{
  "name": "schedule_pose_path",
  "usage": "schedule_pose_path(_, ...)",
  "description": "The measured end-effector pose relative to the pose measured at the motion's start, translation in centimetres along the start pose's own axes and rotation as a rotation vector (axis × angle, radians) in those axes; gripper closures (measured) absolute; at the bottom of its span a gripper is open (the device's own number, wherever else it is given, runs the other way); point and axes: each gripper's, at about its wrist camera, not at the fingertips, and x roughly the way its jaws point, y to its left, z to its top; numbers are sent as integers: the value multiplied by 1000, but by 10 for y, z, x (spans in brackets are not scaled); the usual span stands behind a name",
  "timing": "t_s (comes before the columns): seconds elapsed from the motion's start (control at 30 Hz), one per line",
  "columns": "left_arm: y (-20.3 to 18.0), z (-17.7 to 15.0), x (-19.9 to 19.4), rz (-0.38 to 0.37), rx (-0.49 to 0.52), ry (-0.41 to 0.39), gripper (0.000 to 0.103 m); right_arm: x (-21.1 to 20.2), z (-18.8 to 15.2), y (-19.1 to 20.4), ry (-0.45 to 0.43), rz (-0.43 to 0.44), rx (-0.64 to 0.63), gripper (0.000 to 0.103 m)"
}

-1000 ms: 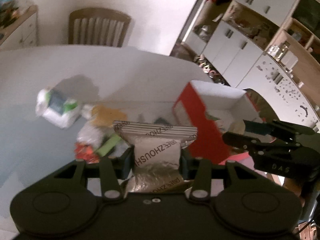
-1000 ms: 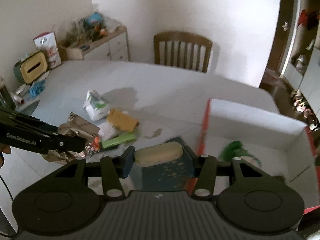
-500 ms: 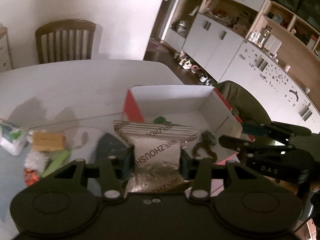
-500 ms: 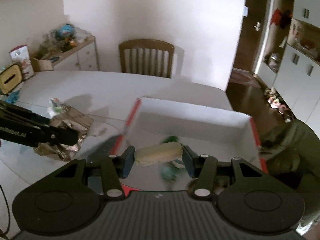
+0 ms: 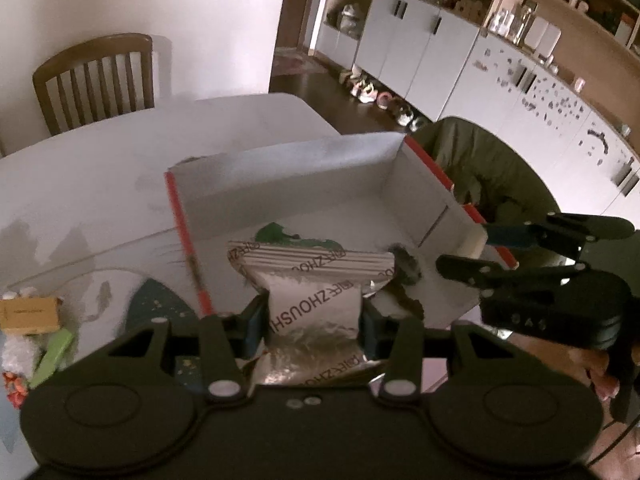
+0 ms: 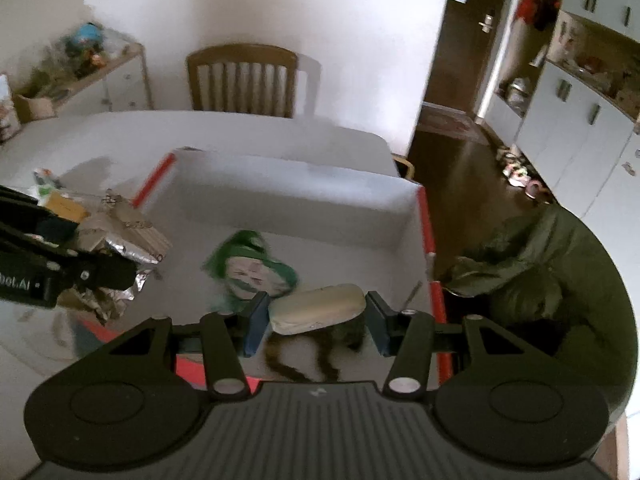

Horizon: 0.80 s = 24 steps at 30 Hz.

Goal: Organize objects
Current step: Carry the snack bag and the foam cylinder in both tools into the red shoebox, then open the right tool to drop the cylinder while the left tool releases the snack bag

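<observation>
Left gripper (image 5: 314, 314) fingers hold crinkled foil pouch (image 5: 310, 280) | right gripper (image 6: 316, 322) fingers hold smooth oval bun (image 6: 318, 308) | red-edged box (image 6: 430, 240) below, green packet (image 6: 250, 266) inside

Your left wrist camera looks steeply down along its own gripper (image 5: 314, 316), close above the near left corner of the open box (image 5: 288, 168), facing the cabinets (image 5: 424, 52) on the right. Your right wrist camera peers down over its gripper (image 6: 316, 320) into the same box (image 6: 296, 184), facing the chair (image 6: 242, 80) and far wall. Both views share the box, the counter (image 5: 80, 184) and that chair, and each catches the other gripper at its edge.
</observation>
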Motion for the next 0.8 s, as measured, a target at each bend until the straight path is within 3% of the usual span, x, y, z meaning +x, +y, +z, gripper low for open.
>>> schedule_pose_path(0.33,-23,13,45,45,69,84,57,41,-5,-6,115,84,-58,52)
schedule_pose_path(0.8,-19,22,88,79,57,201,57,86,-3,-10,266,116,-81,52)
